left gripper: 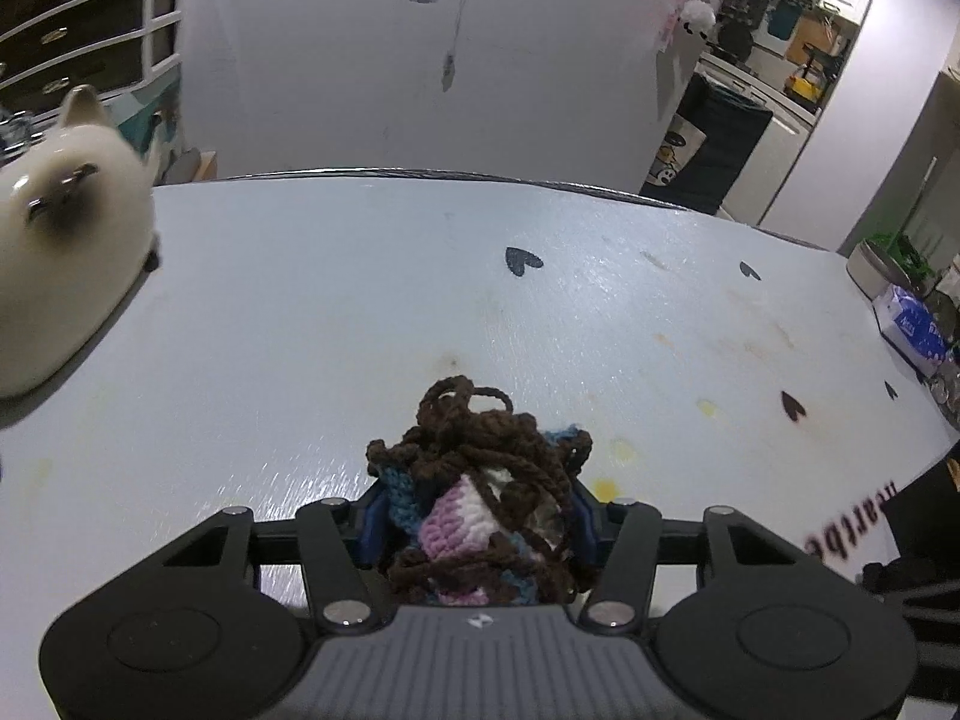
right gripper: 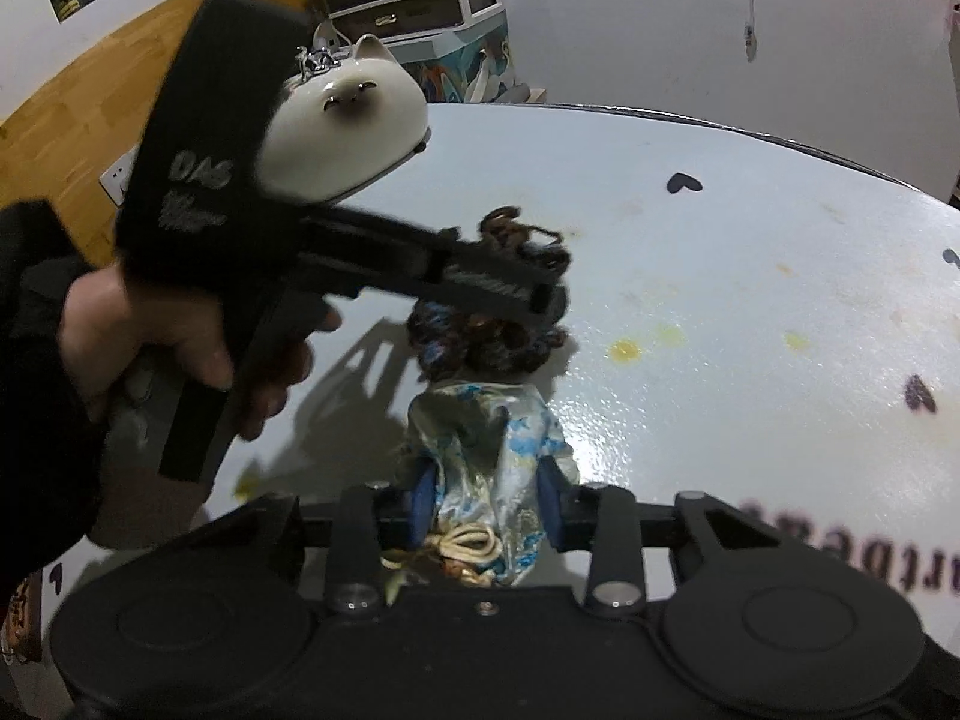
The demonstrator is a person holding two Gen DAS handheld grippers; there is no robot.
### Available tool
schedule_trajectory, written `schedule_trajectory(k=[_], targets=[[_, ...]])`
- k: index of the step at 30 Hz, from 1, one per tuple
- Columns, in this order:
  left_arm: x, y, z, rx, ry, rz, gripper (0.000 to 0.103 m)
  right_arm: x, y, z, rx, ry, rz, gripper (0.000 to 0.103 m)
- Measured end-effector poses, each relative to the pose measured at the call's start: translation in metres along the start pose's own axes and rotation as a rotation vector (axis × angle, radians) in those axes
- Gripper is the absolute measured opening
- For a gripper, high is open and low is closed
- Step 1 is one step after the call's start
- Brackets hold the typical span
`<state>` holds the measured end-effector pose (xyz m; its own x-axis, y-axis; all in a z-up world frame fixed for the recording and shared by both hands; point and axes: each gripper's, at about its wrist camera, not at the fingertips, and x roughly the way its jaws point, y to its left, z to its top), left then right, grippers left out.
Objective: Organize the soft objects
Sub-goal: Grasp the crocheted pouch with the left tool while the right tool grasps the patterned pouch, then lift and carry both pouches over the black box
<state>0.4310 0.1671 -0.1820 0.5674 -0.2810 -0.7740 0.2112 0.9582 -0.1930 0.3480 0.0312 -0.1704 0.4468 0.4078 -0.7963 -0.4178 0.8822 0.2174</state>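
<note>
both jaws grip: left on tangled brown crochet bundle [left gripper: 480, 492], right on blue-floral satin pouch [right gripper: 486, 468].

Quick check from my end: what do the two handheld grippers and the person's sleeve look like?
Both grippers, left gripper and right gripper, are matte black with round side discs, silver bolts and blue pads on the jaws. The left body shows white lettering, partly blurred. The left hand emerges from a black sleeve. No cables visible.

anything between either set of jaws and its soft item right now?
Nothing visible. The left gripper already has its jaws around the crocheted yarn bundle, and the right gripper has its jaws on the blue floral fabric pouch. The ceramic cat stands off to the side.
</note>
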Motion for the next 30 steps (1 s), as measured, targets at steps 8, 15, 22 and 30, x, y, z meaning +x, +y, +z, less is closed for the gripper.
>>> schedule_trajectory(k=[8,15,22,30], targets=[[-0.038,-0.001,-0.019,-0.074,-0.045,0.039,0.056,-0.022,-0.010,-0.006,0.046,-0.014,-0.030,0.035],[-0.064,-0.012,-0.036,-0.114,-0.069,0.045,0.056,-0.045,-0.026,-0.011,0.083,-0.039,-0.088,0.035],[-0.082,-0.028,-0.042,-0.125,-0.099,0.044,0.056,-0.062,-0.036,-0.017,0.090,-0.077,-0.119,0.035],[-0.116,-0.053,-0.040,-0.105,-0.171,0.056,0.056,-0.098,-0.048,-0.026,0.079,-0.161,-0.145,0.035]])
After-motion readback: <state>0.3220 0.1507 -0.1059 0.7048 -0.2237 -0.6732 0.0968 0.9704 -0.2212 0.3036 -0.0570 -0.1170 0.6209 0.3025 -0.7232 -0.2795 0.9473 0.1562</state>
